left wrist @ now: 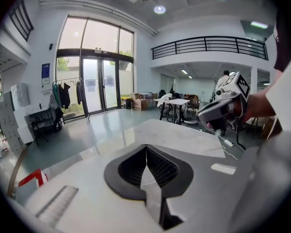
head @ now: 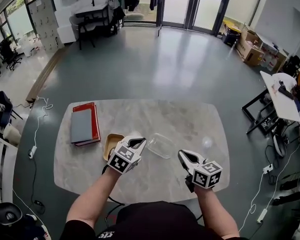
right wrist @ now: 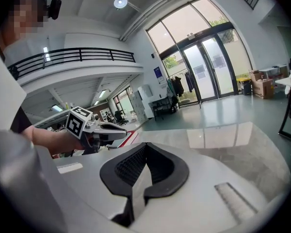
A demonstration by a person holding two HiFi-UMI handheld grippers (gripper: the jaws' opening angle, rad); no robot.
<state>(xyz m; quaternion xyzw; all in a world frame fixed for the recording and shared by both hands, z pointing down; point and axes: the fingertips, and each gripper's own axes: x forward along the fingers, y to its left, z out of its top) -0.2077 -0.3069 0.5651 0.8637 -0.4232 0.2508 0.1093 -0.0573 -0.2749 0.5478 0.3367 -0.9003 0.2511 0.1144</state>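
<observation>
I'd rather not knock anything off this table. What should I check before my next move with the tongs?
1. Left tongs empty: ok. The jaws are together with nothing between them.
2. Right tongs empty: ok. The jaws are together with nothing between them.
3. Tongs opened for a grasp: not ok. Both are shut.
4. Clear container free to reach: ok. It lies on the table between the two tongs, with nothing on it.
5. Tan dish clear of the left tongs: cannot tell. The tongs cover part of it in the head view.
6. Red book out of the way: ok. It lies apart, at the table's left end.
</observation>
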